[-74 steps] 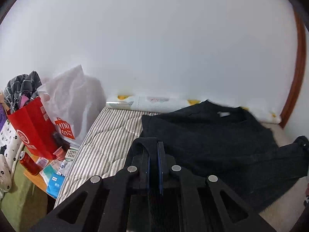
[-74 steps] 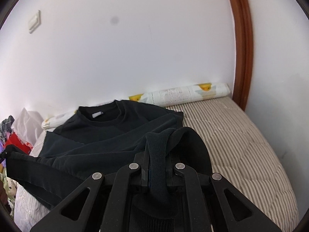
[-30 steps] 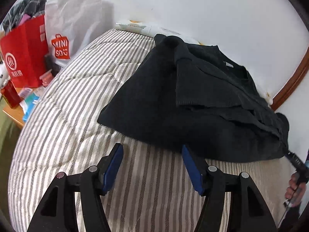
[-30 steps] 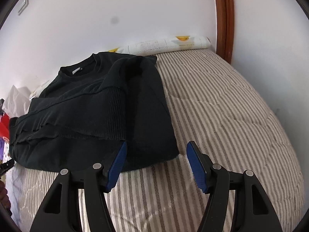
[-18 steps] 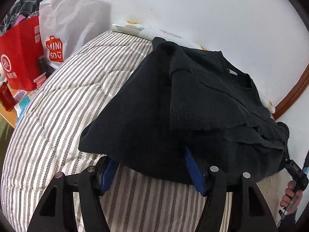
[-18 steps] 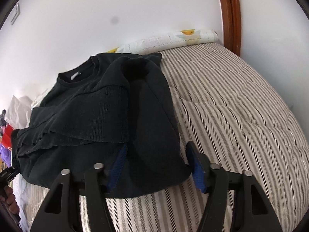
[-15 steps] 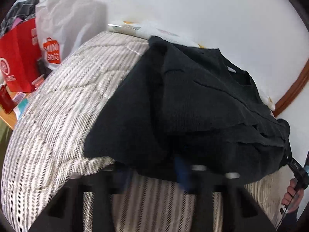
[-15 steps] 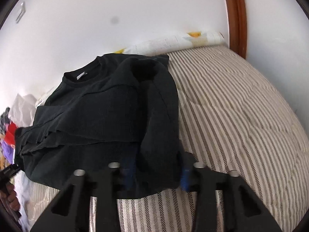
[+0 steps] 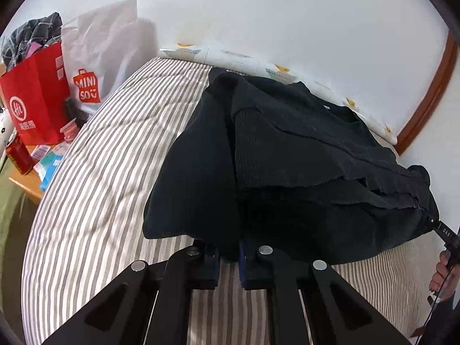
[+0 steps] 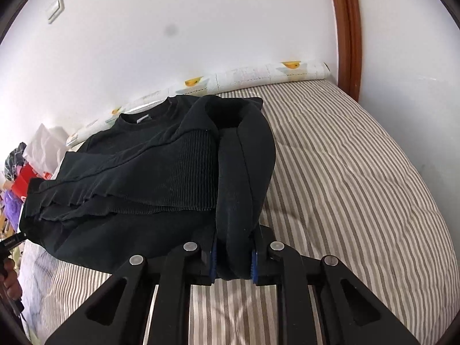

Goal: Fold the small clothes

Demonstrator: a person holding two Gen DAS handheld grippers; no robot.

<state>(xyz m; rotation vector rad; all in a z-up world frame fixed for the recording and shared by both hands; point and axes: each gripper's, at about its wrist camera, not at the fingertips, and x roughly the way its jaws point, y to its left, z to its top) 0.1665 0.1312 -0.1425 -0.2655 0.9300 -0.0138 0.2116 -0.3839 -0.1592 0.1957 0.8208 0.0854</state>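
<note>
Bed [image 9: 109, 155] with grey-and-white striped quilted cover. Black sweatshirt [image 9: 287, 155] lies on it, sleeves folded across the body, hem edge lifted. Rolled printed mat [image 10: 258, 76] along the wall edge.

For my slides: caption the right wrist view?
Right gripper shut on the near hem of a black sweater on a striped mattress.

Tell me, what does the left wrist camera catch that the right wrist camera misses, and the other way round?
Only the left wrist view shows the red can and the Miniso logo on the white bag. Only the right wrist view shows the light switch on the wall. Both show the black sweater on the striped bed, its near hem pinched by the left gripper and right gripper.
</note>
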